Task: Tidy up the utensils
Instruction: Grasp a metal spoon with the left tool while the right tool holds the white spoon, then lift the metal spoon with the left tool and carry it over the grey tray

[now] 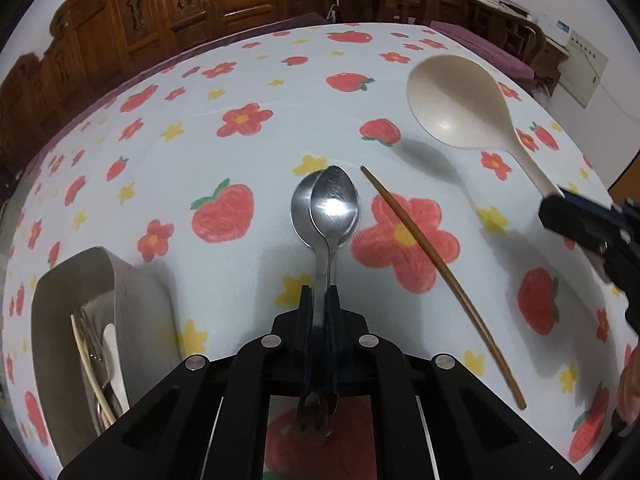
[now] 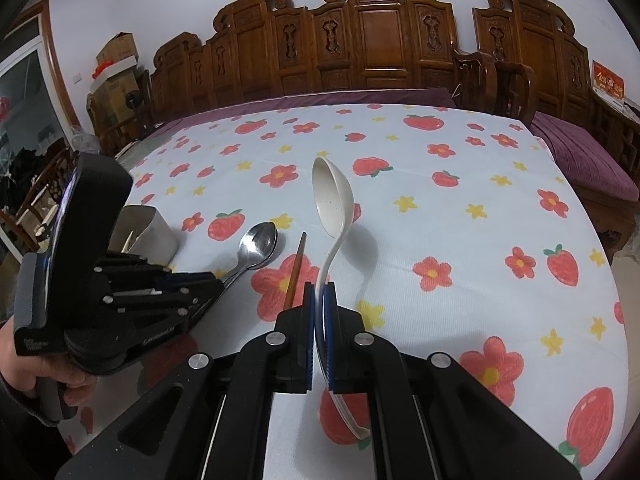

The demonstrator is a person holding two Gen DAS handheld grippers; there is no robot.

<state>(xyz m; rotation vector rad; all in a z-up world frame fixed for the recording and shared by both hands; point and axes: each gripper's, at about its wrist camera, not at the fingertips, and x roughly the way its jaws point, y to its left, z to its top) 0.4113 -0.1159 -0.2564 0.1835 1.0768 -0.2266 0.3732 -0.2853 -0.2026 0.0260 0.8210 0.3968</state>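
**Both claws loaded, one chopstick left on the cloth**

My left claw (image 1: 319, 294) is clenched on the handles of two steel spoons (image 1: 330, 208), stacked bowl over bowl and pointing away from me. I take them as my landmark. My right claw (image 2: 319, 292) grips the handle of a cream ladle (image 2: 334, 200), which is lifted clear of the cloth to the right of the spoons and casts a shadow below it.

A brown chopstick (image 1: 436, 276) lies flat on the bench (image 1: 248, 80) just right of the spoons, running slantwise, its far tip close to the spoon bowls but apart from them. It crosses a large red flower printed on the tablecloth.

Left of the spoons and nearer to me stands the metal utensil holder (image 1: 80, 280), upright, with a pale chopstick and some cutlery already inside; I cannot tell the pieces apart.

Carved wooden chairs (image 2: 384, 32) line the far side of the bench, well beyond the spoons.
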